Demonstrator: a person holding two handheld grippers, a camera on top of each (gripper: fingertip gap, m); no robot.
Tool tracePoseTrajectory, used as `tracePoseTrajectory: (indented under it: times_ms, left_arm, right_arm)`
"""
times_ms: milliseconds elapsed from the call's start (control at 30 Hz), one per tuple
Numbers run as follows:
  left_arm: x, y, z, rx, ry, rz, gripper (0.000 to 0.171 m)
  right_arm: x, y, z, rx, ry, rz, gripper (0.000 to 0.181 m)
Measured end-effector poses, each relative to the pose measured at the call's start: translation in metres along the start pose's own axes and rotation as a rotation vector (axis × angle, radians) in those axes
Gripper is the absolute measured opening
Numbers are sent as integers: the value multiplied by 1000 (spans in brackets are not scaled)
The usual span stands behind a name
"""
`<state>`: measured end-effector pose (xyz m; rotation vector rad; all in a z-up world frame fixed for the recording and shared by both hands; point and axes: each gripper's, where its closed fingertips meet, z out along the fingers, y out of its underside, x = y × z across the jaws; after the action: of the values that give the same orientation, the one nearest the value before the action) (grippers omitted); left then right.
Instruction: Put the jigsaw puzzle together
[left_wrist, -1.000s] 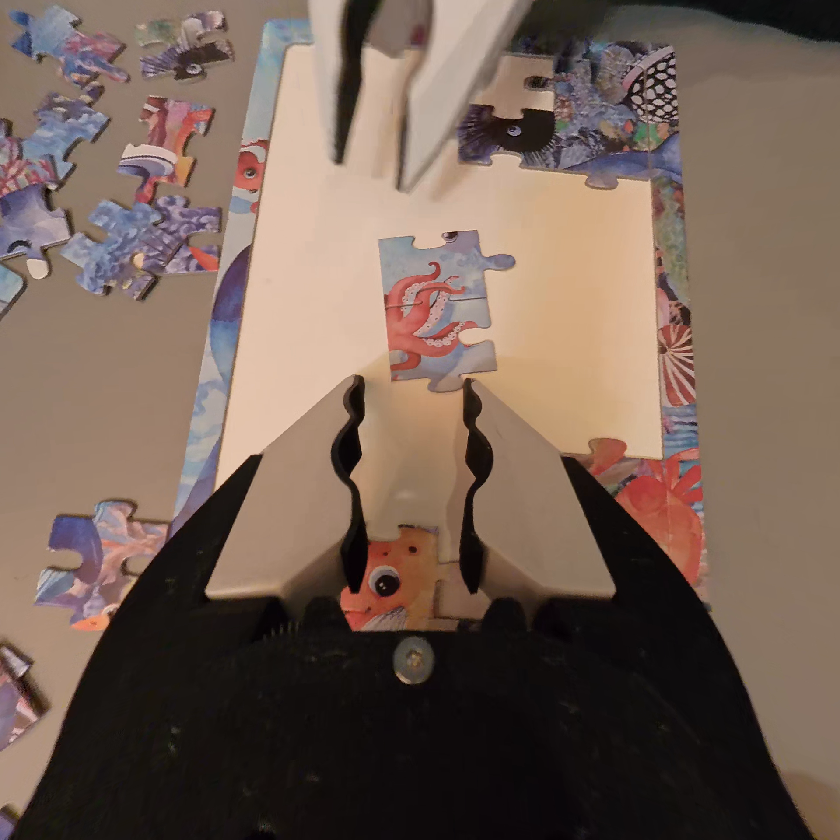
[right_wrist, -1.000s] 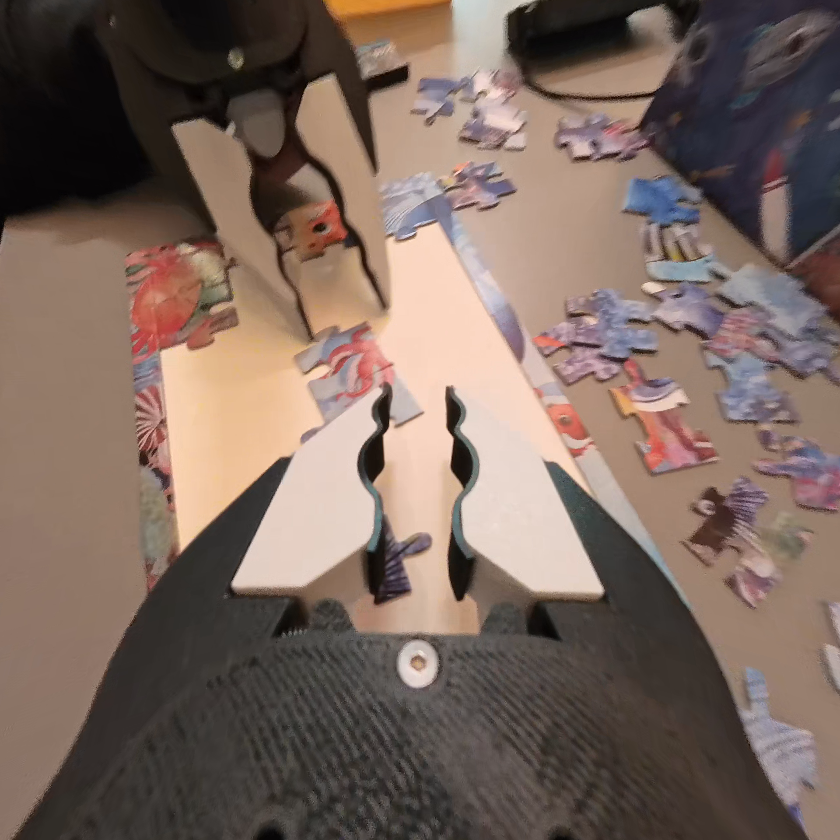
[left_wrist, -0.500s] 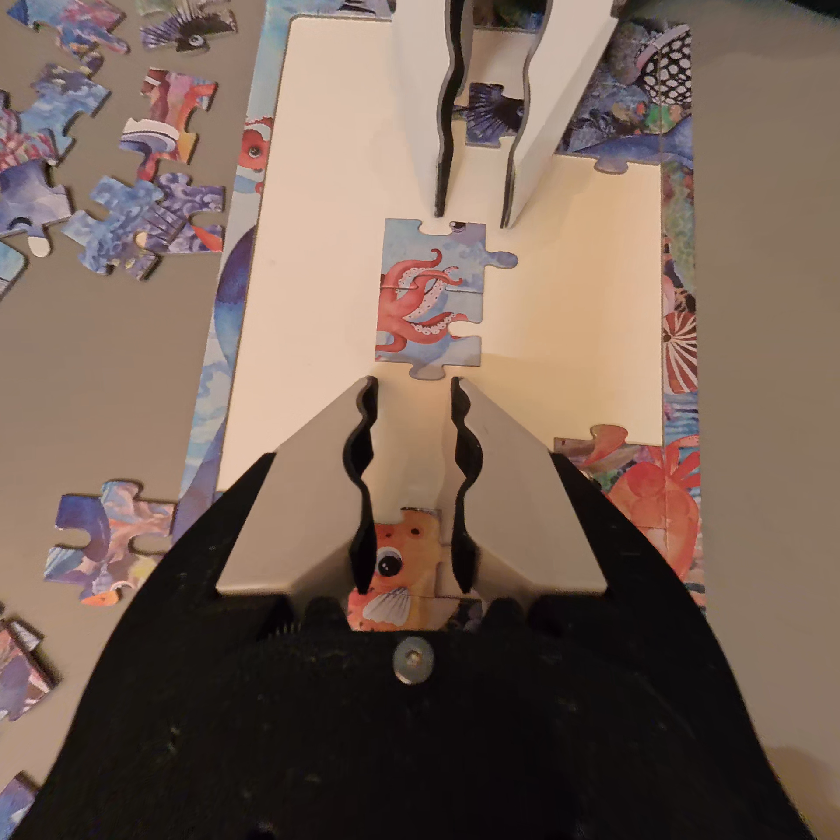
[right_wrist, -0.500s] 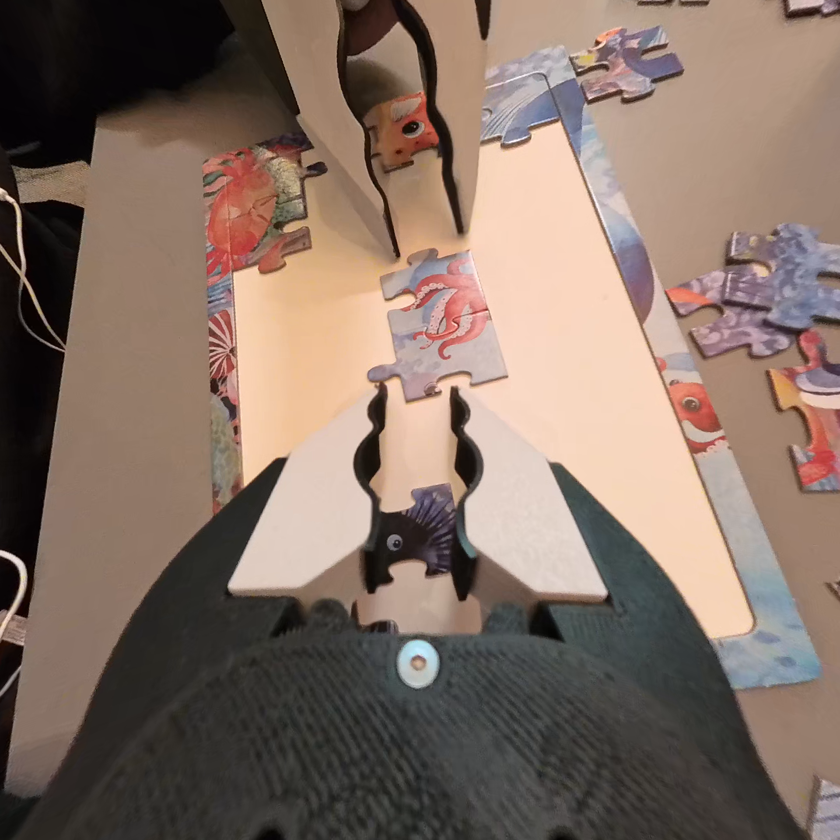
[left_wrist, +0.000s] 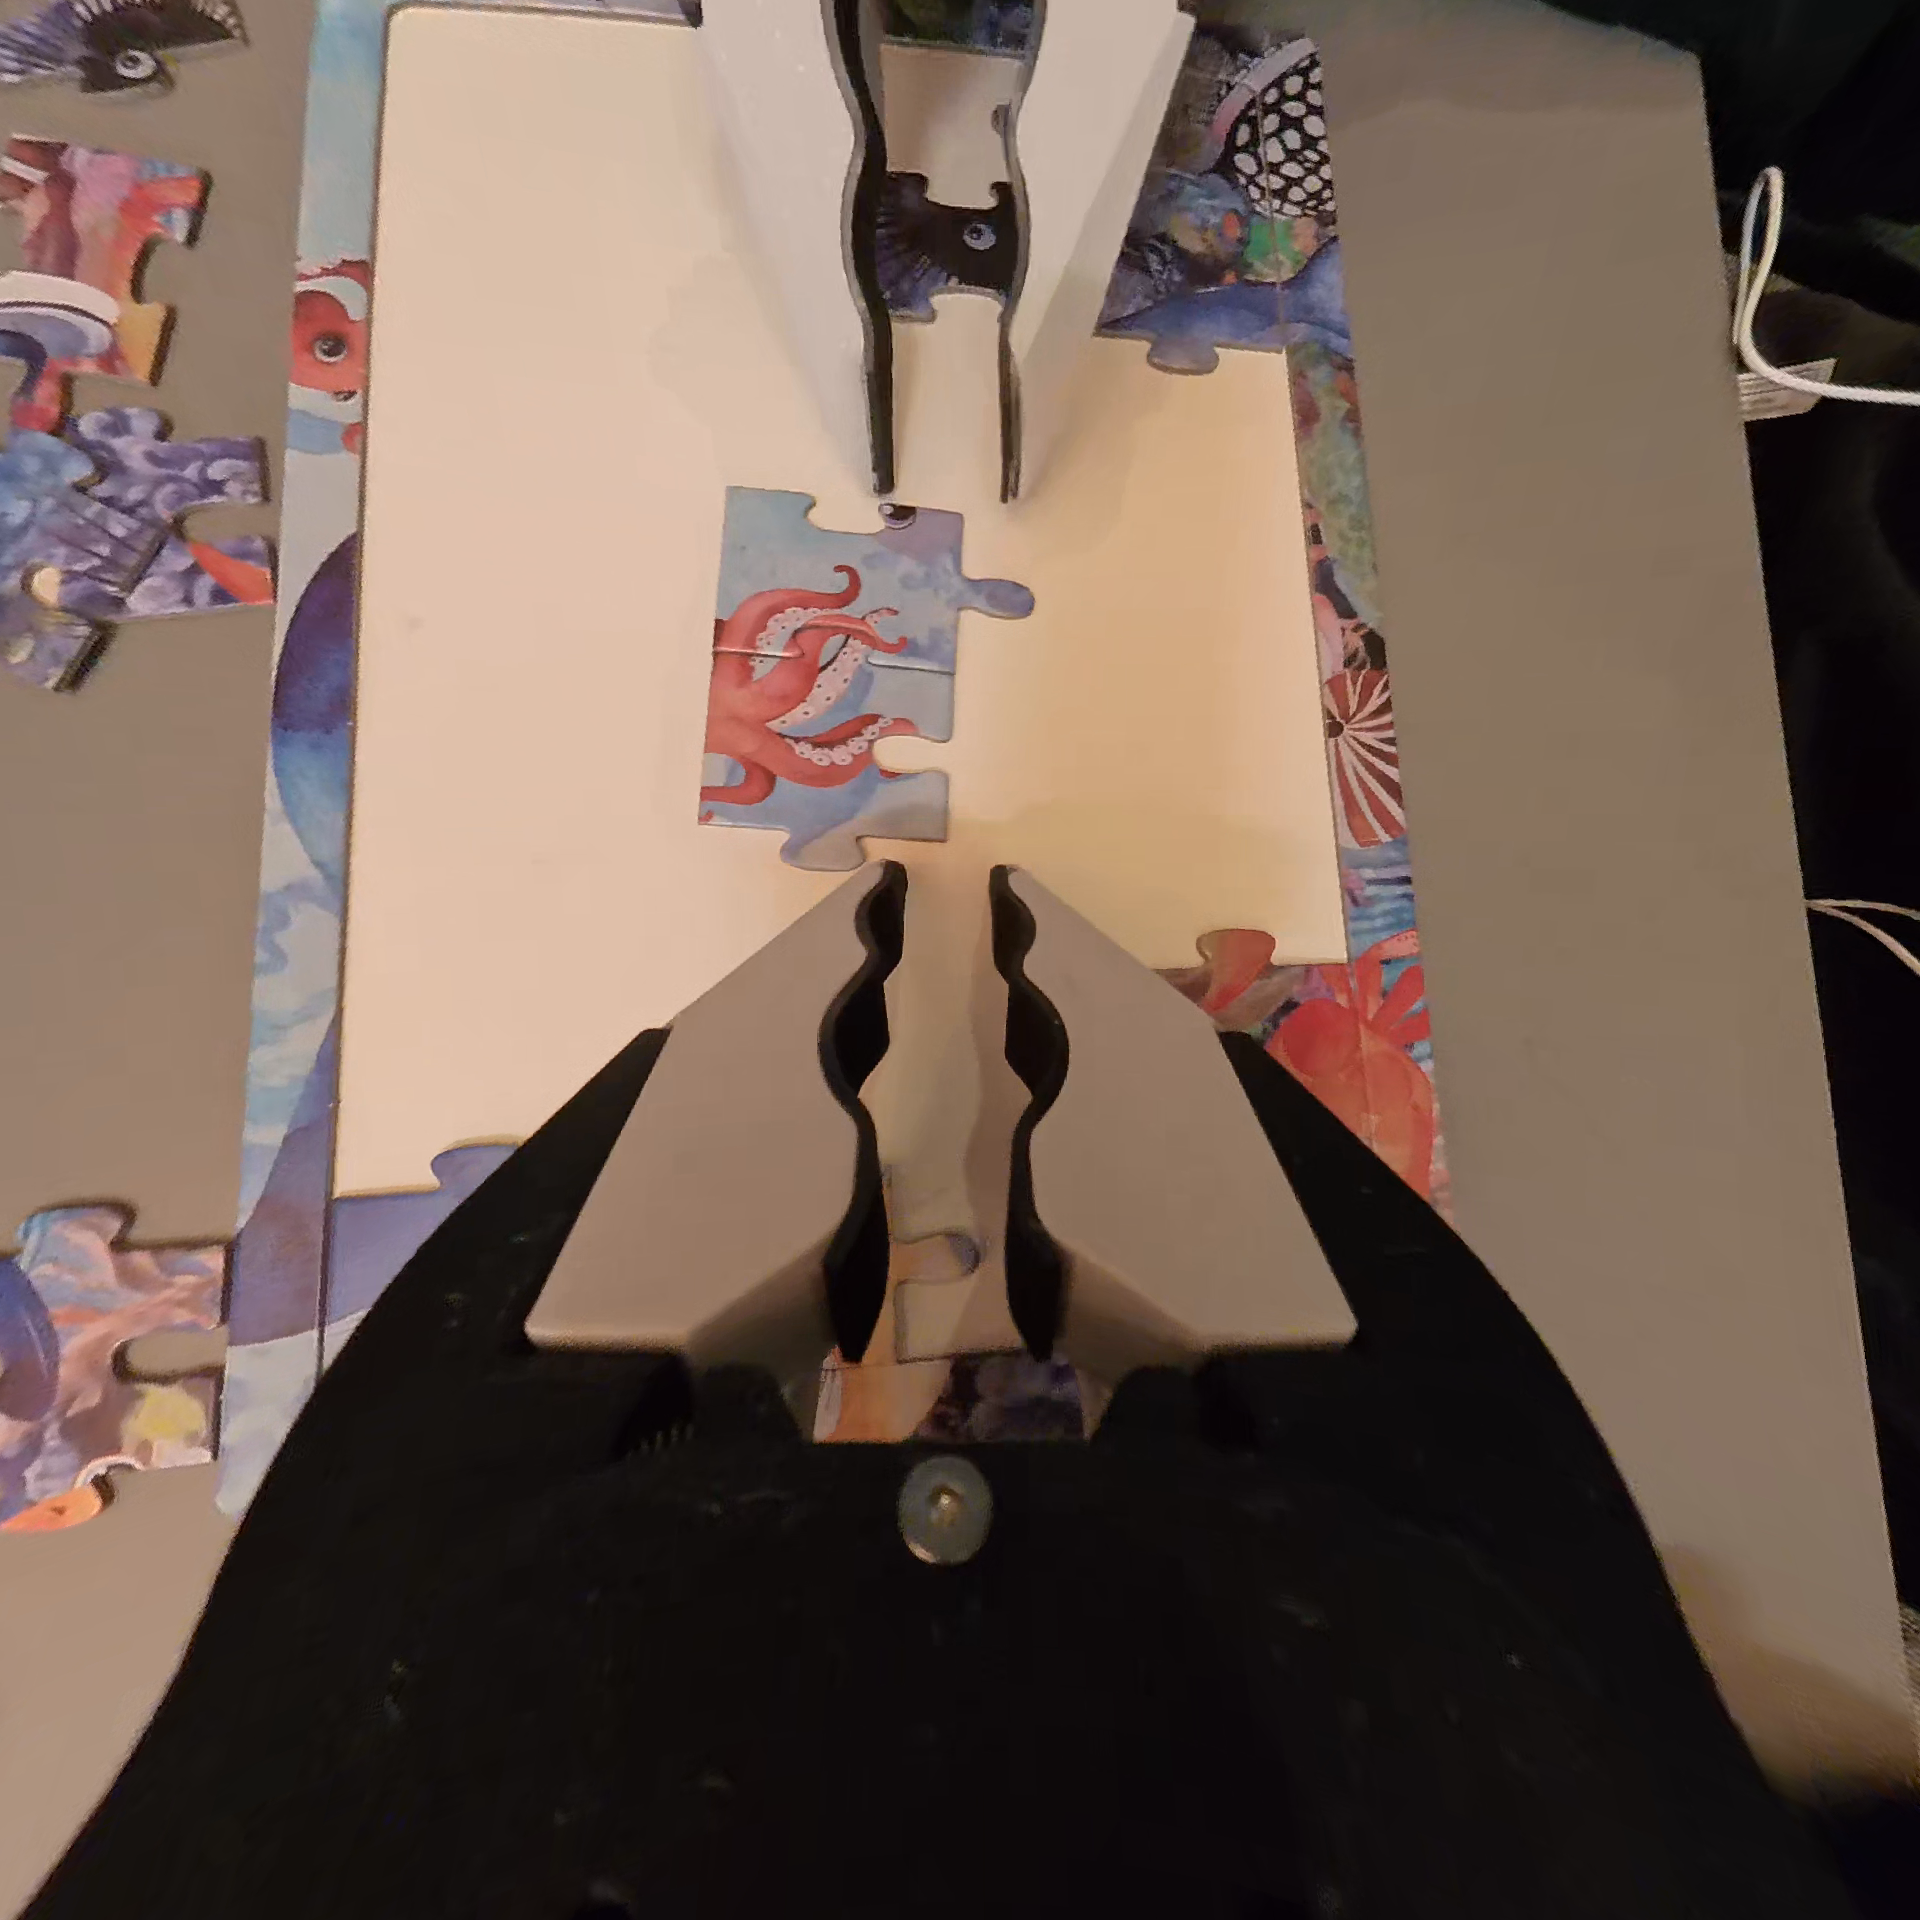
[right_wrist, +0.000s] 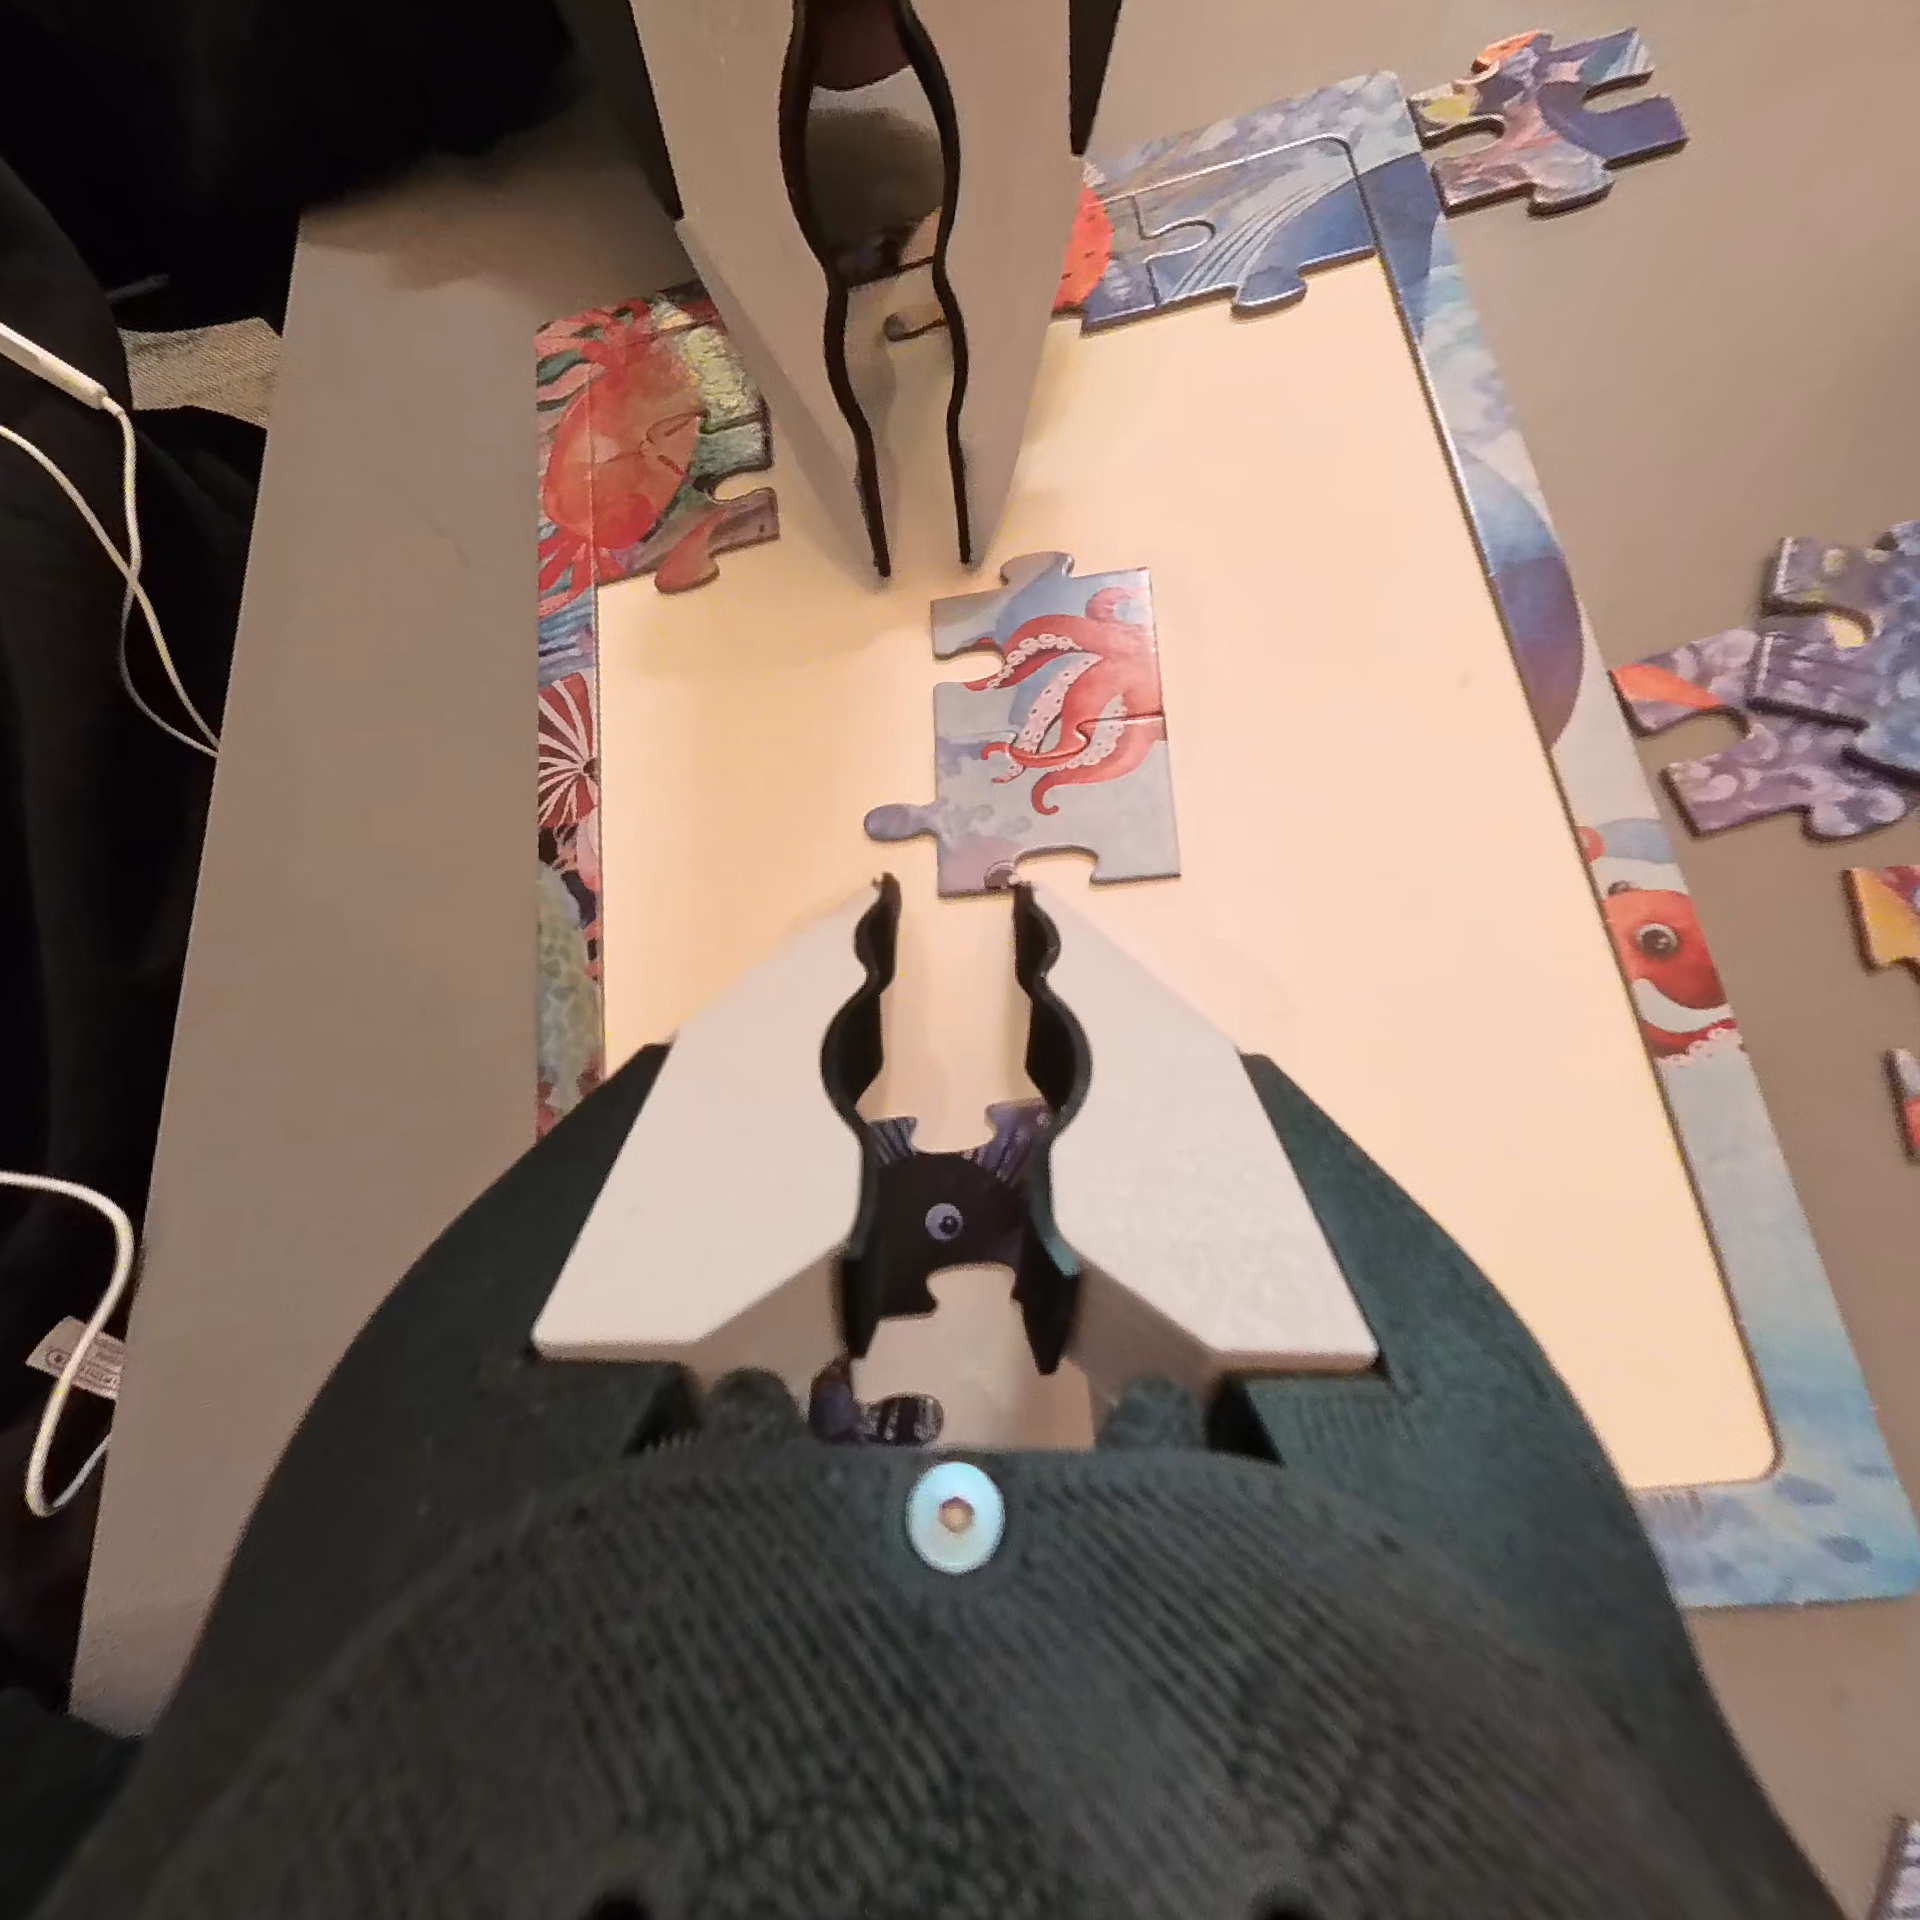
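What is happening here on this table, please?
A person is putting a jigsaw together with two handheld grippers. The left gripper and right gripper, both open and empty, face each other across the joined octopus pieces on the bare middle of the puzzle tray. Loose pieces wait beside it.

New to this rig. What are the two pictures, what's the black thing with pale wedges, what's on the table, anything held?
No robot arm here: a person carries a two-finger gripper in each hand, with a camera on each looking along its fingers. One picture is from the left gripper, the other from the right gripper; they face each other, so each also shows in the other's view. Both are open and hold nothing. On the grey table lies a puzzle tray with some edge pieces in place. Two joined octopus pieces sit loose in its middle, between the grippers. The dark fish piece lies under the right gripper, not gripped. Loose pieces lie beside the tray.
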<state>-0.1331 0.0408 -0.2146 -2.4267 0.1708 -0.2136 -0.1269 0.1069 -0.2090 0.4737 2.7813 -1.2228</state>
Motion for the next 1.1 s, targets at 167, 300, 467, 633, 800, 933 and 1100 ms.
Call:
tracePoseTrajectory:
  times_ms: [167, 300, 467, 633, 800, 933, 1100]
  left_arm:
    - [-1, -9, -5, 49, -18, 8, 18]
    - [-13, -13, -9, 79, -77, -15, 33]
    - [-14, -10, -4, 64, -73, -44, 45]
    - [-10, -5, 1, 37, -46, -52, 46]
    - [-10, -5, 2, 33, -43, -52, 45]
    - [-5, -6, 4, 35, -26, -34, 42]
    - [-9, -9, 1, 47, -65, -3, 40]
  right_arm:
    - [5, -5, -5, 31, 33, -9, 22]
    - [35, -18, -21, 114, 222, -5, 20]
    - [52, -35, -44, 239, 348, -1, 20]
    - [58, -41, -52, 284, 409, -16, 18]
    - [62, -38, -51, 267, 438, -18, 17]
    - [65, -39, -55, 279, 449, -5, 17]
    - [67, -39, -58, 285, 463, 4, 17]
